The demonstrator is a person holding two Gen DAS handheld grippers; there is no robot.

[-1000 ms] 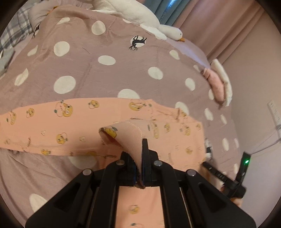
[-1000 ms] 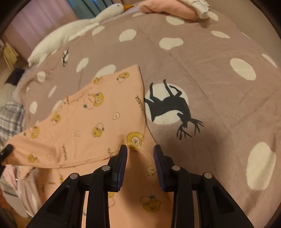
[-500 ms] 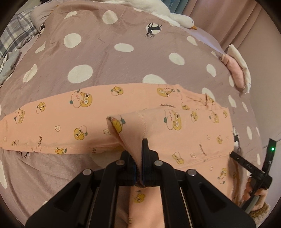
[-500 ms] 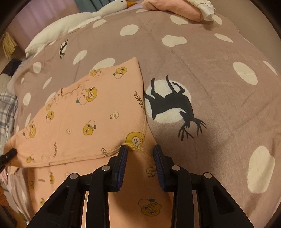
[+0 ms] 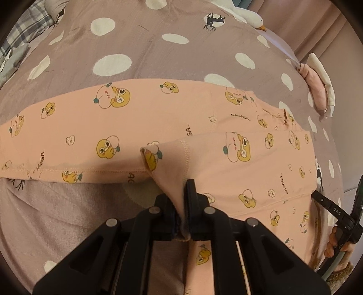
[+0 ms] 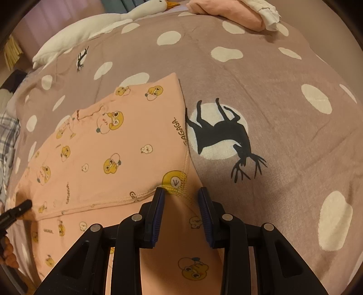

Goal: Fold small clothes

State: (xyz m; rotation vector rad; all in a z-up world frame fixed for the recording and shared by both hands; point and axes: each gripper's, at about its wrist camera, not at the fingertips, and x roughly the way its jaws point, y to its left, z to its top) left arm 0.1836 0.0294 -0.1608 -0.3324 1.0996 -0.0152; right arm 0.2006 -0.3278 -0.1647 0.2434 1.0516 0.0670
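Observation:
A pink garment (image 5: 158, 113) with yellow cartoon prints lies spread on the dotted mauve bedspread (image 5: 136, 45). My left gripper (image 5: 179, 190) pinches a raised fold of its stitched hem just above the lower layer, and its jaws are opening with the cloth still between them. In the right wrist view the same garment (image 6: 127, 140) shows a folded-over layer with a stitched edge. My right gripper (image 6: 181, 190) stands open over that layer's near corner, and the cloth lies flat under its fingers. The right gripper's body (image 5: 340, 215) shows at the right edge of the left wrist view.
A white goose plush (image 6: 90, 29) lies along the far side of the bed. A folded pink and white pile (image 6: 226, 11) sits at the far right. Plaid fabric (image 5: 22, 29) lies at the far left. A black deer print (image 6: 222, 136) marks the bedspread beside the garment.
My left gripper has come down with the pinched hem, so the folded layer now lies lower and flatter on the garment. The right gripper has stayed over the same corner.

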